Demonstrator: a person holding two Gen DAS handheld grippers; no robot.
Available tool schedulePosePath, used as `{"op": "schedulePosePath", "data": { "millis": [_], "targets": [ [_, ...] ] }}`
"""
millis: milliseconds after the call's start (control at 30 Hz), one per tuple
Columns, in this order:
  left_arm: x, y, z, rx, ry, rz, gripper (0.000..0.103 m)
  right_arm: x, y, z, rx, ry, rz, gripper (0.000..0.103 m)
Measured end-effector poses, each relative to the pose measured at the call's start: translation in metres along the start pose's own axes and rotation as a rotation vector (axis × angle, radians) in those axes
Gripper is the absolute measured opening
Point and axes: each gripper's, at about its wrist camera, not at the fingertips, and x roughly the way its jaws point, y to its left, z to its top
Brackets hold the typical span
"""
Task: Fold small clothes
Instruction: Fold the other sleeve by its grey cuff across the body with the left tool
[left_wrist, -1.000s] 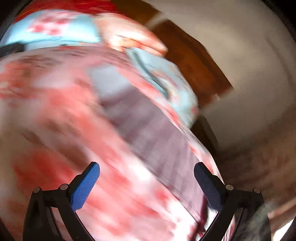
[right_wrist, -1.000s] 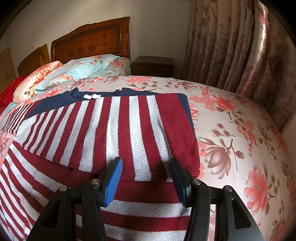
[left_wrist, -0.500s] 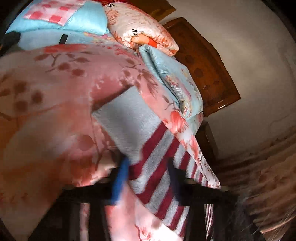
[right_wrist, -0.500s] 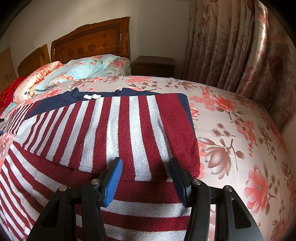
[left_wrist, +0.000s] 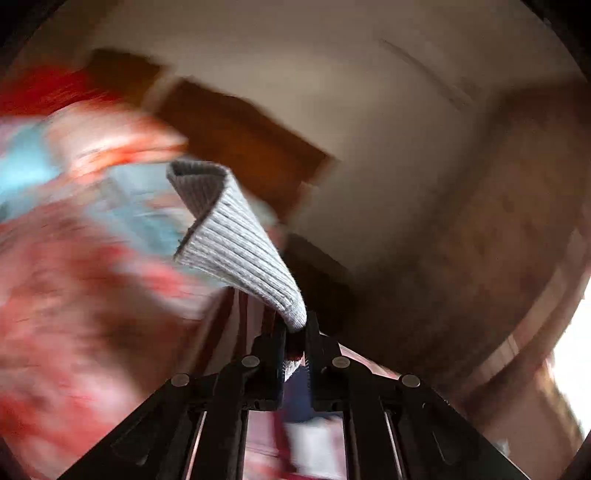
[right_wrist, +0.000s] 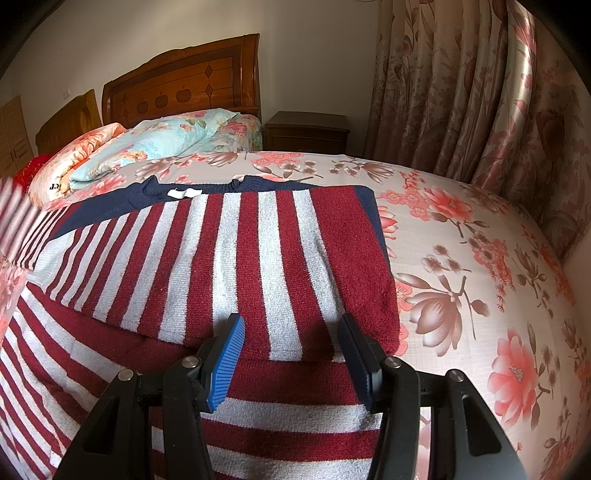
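A red-and-grey striped sweater with a navy collar lies spread on the bed, one striped part folded over the body. My right gripper hovers low over its near middle, jaws apart, flat cloth beneath them and nothing pinched. My left gripper is shut on the grey ribbed cuff of a sleeve, which sticks up from the jaws, raised off the bed. In the right wrist view a blurred striped sleeve shows at the far left edge.
The bed has a floral sheet. Pillows and a folded quilt lie by the wooden headboard. A dark nightstand stands behind, and floral curtains hang along the right side.
My left gripper closed on the sleeve cuff and swung up with it, its view tipping from the bed to the wall. The blurred sleeve appeared at the right view's left edge. The right gripper stayed still.
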Motion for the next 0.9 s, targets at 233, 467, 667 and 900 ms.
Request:
{"op": "schedulePosePath", "data": {
  "millis": [233,467,667,900],
  "targets": [
    [0.074,-0.135,-0.11,0.253,0.316,-0.167,0.103,-0.001,-0.001,-0.001,0.008,-0.002,0.011,0.054],
    [0.053,-0.09,-0.138,0.211,0.255,0.09,0.103,-0.001,-0.003,-0.001,0.02,-0.004,0.035,0.056],
    [0.047,-0.024,-0.15,0.078,0.27,0.252,0.103,-0.001,-0.004,-0.001,0.026,-0.007,0.046,0.056],
    [0.054,-0.01,-0.149,0.008,0.301,0.313,0.103,-0.022,-0.015,-0.005,0.08,-0.116,0.07,0.055]
  ]
}}
